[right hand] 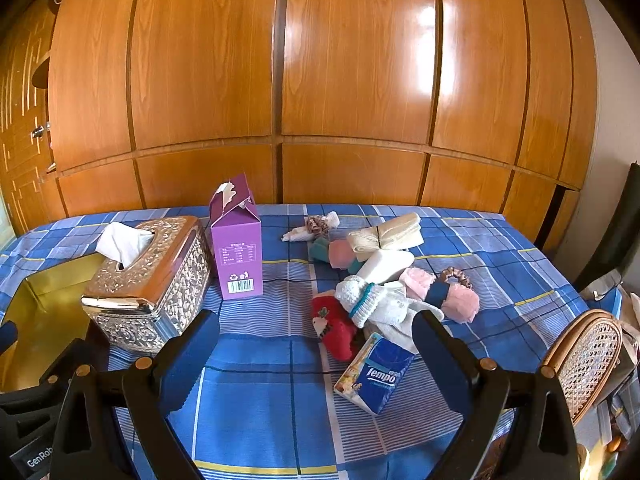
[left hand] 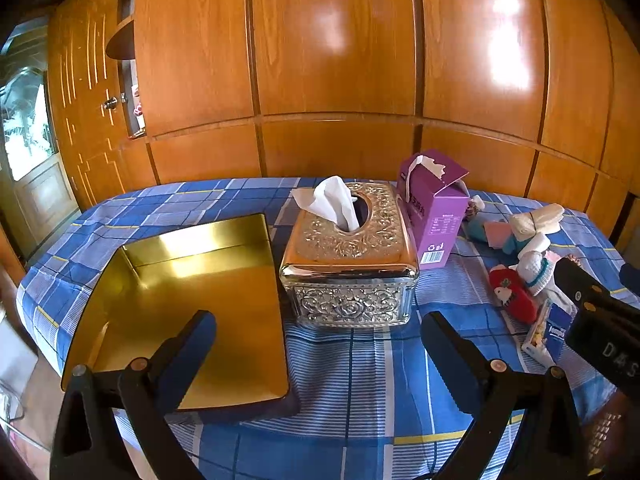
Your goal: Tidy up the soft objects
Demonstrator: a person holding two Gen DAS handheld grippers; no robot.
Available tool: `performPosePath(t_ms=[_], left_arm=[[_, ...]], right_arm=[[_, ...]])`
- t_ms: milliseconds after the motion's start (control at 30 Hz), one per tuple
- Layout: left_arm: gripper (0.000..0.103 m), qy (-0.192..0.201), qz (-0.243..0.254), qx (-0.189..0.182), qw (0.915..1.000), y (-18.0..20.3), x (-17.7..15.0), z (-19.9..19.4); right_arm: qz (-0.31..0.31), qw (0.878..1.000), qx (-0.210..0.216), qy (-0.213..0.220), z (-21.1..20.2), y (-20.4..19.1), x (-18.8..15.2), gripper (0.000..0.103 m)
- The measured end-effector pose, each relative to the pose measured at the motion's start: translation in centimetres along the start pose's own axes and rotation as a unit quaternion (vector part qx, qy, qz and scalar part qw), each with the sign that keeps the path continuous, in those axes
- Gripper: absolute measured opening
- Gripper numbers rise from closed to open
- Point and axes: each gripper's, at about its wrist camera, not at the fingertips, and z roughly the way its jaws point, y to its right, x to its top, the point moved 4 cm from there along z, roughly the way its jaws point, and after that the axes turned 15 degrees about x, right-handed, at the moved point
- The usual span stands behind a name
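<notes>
— Blue checked cloth [right hand: 280,392] covers the whole table. What sits nearest the right gripper [right hand: 316,334]?

— Its jaws are spread wide and hold nothing. Just beyond them lies a blue tissue packet [right hand: 376,374], flat on the cloth, closer to the right-hand finger.

— And the soft things?

— Piled just behind the packet. A red sock [right hand: 334,326] lies at the front, touching a white knitted piece with a blue band [right hand: 360,300]. To the right of those sits a pink fluffy roll with a dark band [right hand: 452,298], with a small brown hair tie [right hand: 456,276] against it. Farther back are a white block [right hand: 386,264], pink and teal pieces [right hand: 340,252] and a cream bundle bound with a dark tie [right hand: 384,236]. A patterned scrunchie [right hand: 316,224] lies apart, near the far edge.

— What about the left gripper [left hand: 318,338]?

— Also wide open and empty. It hovers over the near side of the table, its left finger above a gold tray [left hand: 192,280], which lies empty on the cloth.

— Anything between the tray and the pile?

— A silver embossed tissue box [left hand: 348,264] stands just beside the tray, a white tissue [left hand: 332,200] sticking up from its slot. Behind it, to its right, is a purple carton [left hand: 436,216], upright with its top torn open. Wooden wardrobe doors [left hand: 336,60] fill the background.

— Anything else?

— A cane chair back [right hand: 588,356] shows at the table's right edge.
</notes>
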Motion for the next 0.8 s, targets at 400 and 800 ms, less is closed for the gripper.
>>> performPosePath(t_ms=[400,800], left_arm=[[0.102,-0.001,0.004,-0.001,1.0000,0.2,-0.1,-0.2],[0.103,-0.002,0.013,-0.004,0.9999,0.8,-0.1,-0.1]], right_arm=[[0.004,1.000,0.000,-0.001,0.1,0.3,-0.1,0.099],[0.011,1.000,-0.005,0.000,0.3,1.1,0.0,0.099]])
